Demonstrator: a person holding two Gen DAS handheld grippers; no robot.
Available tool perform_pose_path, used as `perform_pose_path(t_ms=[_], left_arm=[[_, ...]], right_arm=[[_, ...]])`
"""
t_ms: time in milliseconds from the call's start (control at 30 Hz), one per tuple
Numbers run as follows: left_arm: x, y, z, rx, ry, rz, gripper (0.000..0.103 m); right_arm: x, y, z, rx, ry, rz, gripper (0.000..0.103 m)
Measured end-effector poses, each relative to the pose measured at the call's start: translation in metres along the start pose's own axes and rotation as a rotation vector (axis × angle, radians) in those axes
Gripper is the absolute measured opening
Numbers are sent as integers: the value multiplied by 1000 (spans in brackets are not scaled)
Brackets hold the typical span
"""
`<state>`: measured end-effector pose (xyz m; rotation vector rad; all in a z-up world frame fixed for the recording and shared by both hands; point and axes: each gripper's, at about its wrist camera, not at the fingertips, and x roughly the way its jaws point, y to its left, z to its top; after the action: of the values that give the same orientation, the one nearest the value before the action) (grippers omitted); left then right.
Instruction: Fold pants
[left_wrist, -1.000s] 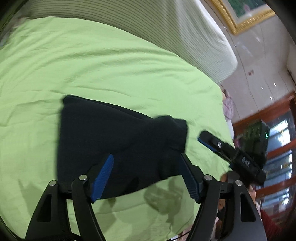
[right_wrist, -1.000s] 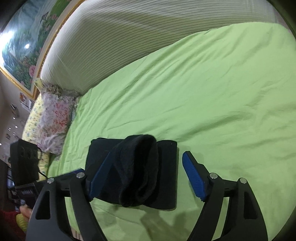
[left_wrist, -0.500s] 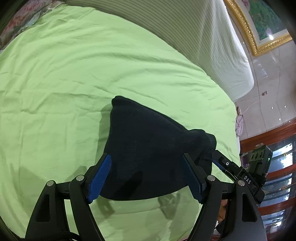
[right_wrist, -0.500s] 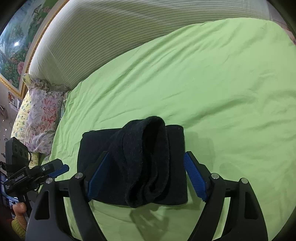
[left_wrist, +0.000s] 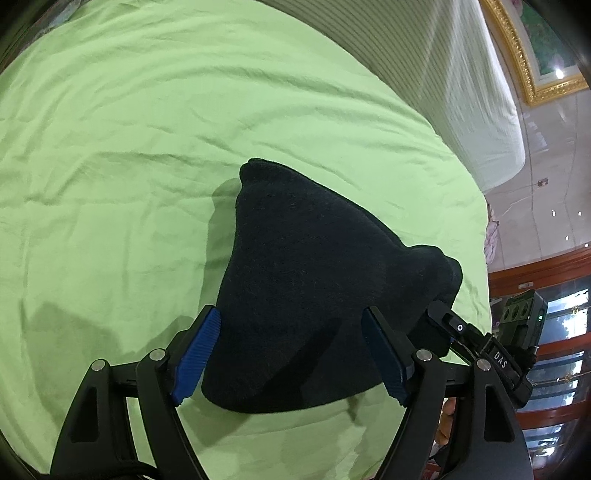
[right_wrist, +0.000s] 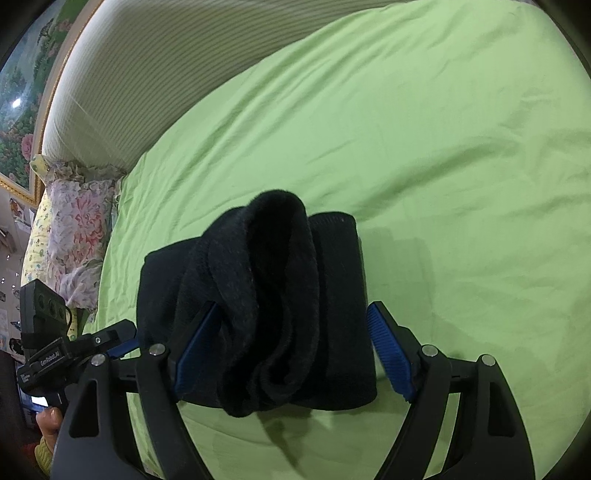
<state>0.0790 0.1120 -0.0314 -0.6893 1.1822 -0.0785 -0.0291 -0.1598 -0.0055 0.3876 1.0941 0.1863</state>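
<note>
Item: black pants (left_wrist: 314, 295), folded into a thick bundle, low centre on the green sheet (left_wrist: 147, 147). Left gripper (left_wrist: 291, 354): jaws wide apart, straddling the bundle's near edge, holding nothing. Right gripper (right_wrist: 295, 347): jaws wide, a loose rolled layer humped between them at 12 o'clock; whether the pads touch cloth cannot be told. Risks, as judged: the hump may spring back and unroll; closing on the top layer alone would drag the stack askew; sheet could bunch underneath.
</note>
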Motion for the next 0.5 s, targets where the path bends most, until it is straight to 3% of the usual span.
perform_pose_path(t_ms=[500], left_arm=[[25,10,7,-24,37,18,80]], right_arm=[[14,-29,-4,13,52,-4,81]])
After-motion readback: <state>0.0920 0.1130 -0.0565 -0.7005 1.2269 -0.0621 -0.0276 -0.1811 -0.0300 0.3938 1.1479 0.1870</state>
